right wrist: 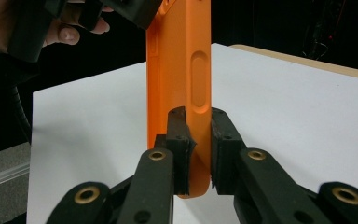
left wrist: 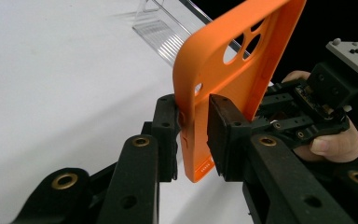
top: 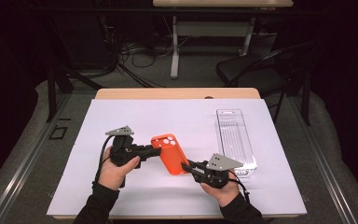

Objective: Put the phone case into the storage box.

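Worktop (top: 177, 94): a wooden top whose bare back edge shows as a light strip. A white sheet (top: 135, 121) covers nearly all of it, lying flat and reaching the front and side edges. A clear plastic tray (top: 235, 140), long and narrow, lies directly on the sheet toward its right side, lengthwise from front to back, its far end near the sheet's back edge.
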Tool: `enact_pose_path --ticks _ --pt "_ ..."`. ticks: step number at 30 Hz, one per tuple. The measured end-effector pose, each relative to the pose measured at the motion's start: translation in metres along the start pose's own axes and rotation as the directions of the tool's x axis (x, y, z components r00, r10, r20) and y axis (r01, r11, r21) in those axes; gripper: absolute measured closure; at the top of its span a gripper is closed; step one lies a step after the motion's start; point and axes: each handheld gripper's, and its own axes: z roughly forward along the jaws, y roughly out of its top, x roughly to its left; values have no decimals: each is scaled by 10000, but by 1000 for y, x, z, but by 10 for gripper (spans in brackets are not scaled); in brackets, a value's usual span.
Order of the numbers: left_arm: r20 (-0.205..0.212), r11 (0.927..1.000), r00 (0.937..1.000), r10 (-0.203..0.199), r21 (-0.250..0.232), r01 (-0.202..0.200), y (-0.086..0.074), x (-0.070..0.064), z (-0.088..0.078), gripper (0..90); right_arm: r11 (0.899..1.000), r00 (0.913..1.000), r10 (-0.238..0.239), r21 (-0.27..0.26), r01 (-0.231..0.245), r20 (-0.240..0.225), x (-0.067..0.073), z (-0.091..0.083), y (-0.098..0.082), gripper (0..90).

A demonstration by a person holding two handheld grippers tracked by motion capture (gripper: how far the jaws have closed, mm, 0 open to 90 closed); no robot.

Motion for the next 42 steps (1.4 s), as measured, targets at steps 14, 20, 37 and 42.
enact_pose_path --ticks 14,20,37,42 --pt "154 9987 9986 -503 42 502 -1 4 -1 789 9999 10000 -39 152 40 -64 1 1 -1 810" --pt "85 9982 9981 -605 65 604 -2 5 0 783 9998 9999 -83 193 84 -71 1 2 -2 810" --pt "8 9954 9954 -959 -19 959 -3 6 0 830 9995 9999 -127 295 130 -79 0 3 -3 810" --pt "-6 9948 9948 -1021 -38 1021 -3 6 0 834 9995 9999 -121 300 123 -82 1 4 -3 809"
